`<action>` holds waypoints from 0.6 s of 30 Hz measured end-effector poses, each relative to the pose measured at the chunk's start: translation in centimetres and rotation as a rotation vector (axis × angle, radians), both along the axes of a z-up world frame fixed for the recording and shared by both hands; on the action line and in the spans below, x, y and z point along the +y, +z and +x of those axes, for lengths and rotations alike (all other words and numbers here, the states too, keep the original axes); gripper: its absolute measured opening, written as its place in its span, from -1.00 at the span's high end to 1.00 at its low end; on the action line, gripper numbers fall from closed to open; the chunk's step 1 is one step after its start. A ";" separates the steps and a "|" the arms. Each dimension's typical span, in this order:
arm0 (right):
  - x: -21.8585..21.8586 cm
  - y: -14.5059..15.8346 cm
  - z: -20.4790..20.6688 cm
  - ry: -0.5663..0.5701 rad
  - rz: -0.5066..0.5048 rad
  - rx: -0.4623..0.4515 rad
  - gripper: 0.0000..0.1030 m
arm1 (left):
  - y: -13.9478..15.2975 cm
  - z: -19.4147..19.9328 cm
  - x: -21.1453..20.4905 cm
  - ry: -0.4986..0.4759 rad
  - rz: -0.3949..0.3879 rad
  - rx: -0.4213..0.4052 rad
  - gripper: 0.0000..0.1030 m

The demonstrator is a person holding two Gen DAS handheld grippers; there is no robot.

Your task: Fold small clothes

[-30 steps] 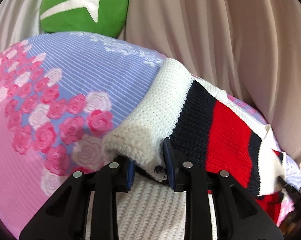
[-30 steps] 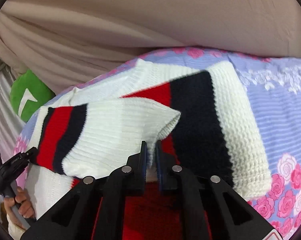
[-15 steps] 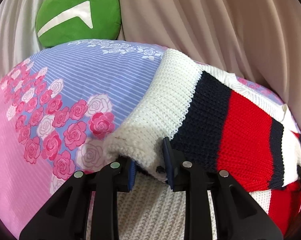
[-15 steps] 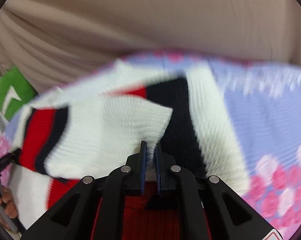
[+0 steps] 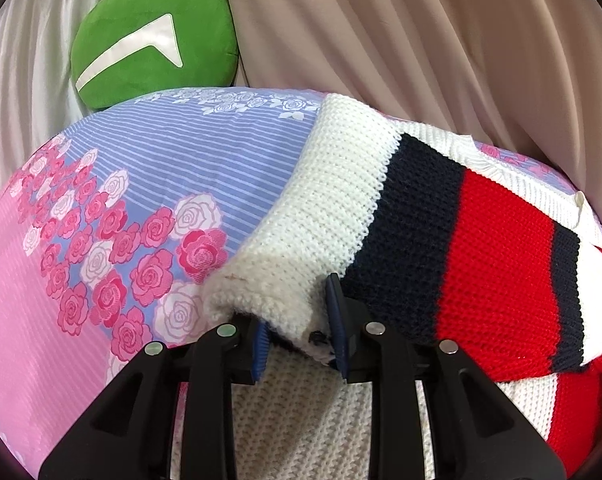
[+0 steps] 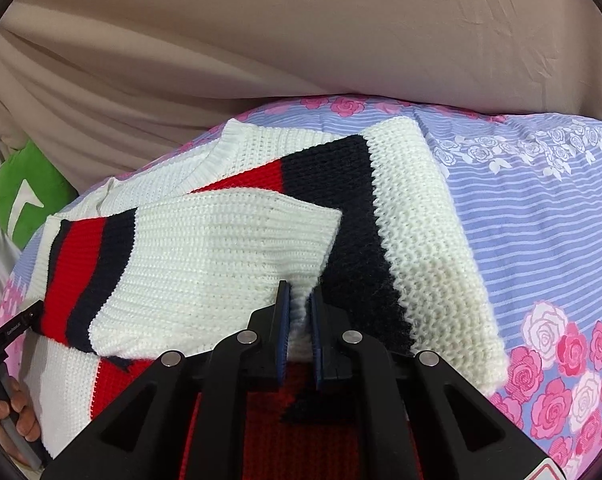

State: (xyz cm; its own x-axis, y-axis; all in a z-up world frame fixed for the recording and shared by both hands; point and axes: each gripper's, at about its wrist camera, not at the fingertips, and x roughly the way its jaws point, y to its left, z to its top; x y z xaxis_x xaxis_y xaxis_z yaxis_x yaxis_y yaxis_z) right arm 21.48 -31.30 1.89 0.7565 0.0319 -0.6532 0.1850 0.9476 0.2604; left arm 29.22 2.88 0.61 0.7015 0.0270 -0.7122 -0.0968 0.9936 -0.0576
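Note:
A small knit sweater (image 5: 441,232), white with navy and red stripes, lies on a floral bedsheet (image 5: 101,208). In the left wrist view my left gripper (image 5: 299,328) is shut on the thick white hem of a folded-over part. In the right wrist view my right gripper (image 6: 299,320) is shut on the white cuff of a sleeve (image 6: 205,256) laid across the sweater (image 6: 421,216). The sweater's neckline (image 6: 229,148) lies at the far side. The left gripper's body and the hand holding it show at the left edge (image 6: 9,364).
A green round cushion (image 5: 153,44) sits at the far edge of the bed against beige curtains (image 5: 421,40). It also shows in the right wrist view (image 6: 25,196). The sheet (image 6: 541,208) extends right of the sweater.
Both grippers have kept their hold and shifted slightly with the fabric. The sleeve has been drawn further across the sweater. The right view blurred with motion half a second ago and is now steady.

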 end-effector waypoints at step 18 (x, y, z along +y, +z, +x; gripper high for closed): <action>0.5 0.1 -0.1 0.000 -0.001 -0.007 0.86 | 0.0 -0.1 -0.1 0.001 0.016 -0.004 0.51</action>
State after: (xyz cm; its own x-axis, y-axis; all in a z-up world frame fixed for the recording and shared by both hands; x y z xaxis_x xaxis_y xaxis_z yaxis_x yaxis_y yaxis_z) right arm 21.39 -30.78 2.04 0.7611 0.0312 -0.6479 0.1830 0.9479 0.2606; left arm 29.16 2.74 0.61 0.7046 0.0390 -0.7086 -0.0972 0.9944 -0.0418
